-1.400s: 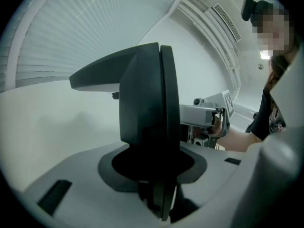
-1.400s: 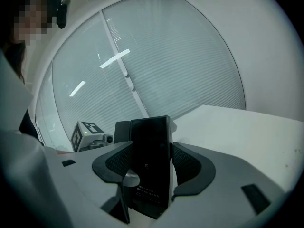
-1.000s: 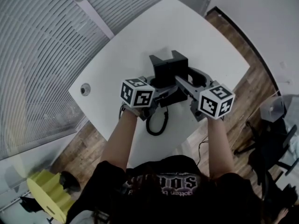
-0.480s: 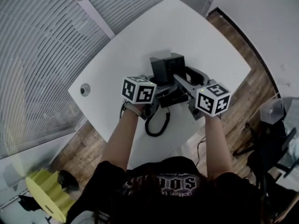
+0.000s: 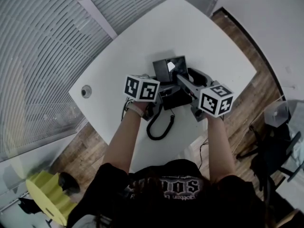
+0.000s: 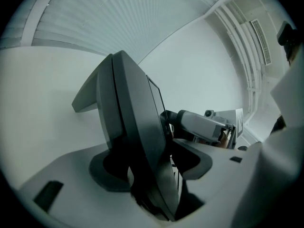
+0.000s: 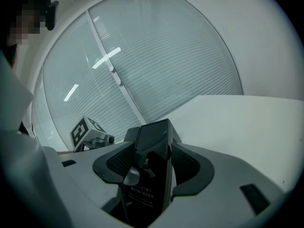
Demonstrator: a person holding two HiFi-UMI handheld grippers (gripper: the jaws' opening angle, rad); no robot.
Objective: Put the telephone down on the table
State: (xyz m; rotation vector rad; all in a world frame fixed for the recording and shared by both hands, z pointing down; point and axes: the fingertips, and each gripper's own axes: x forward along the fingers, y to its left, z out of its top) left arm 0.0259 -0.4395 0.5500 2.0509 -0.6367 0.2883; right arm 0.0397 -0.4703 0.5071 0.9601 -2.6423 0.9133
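Head view: a black plastic desk telephone (image 5: 166, 70) sits over the middle of a white table (image 5: 190, 27), between two hand-held tools. The left gripper (image 5: 156, 96) reaches in from the near-left side. The right gripper (image 5: 189, 79) comes in from the near-right side. The telephone's body lies just ahead of both marker cubes, with a jaw on each flank. A black coiled cord (image 5: 159, 126) hangs back from it and loops on the table between the person's forearms. This view does not show whether the telephone's base touches the table.

Left gripper view: the telephone (image 6: 128, 113) stands tilted between the jaws, its narrow dark edge running down into the throat of the gripper (image 6: 152, 167). The jaws have just been opening and are spread wide. A dark gap shows between the telephone and the right-hand pad, while the telephone leans towards the left-hand pad. The other gripper's grey body shows beyond it to the right.

Right gripper view: the telephone (image 7: 152, 146) stands upright and centred between the jaws (image 7: 154, 167). Both ribbed dark pads press against its sides, pinching it. The table stretches beyond.
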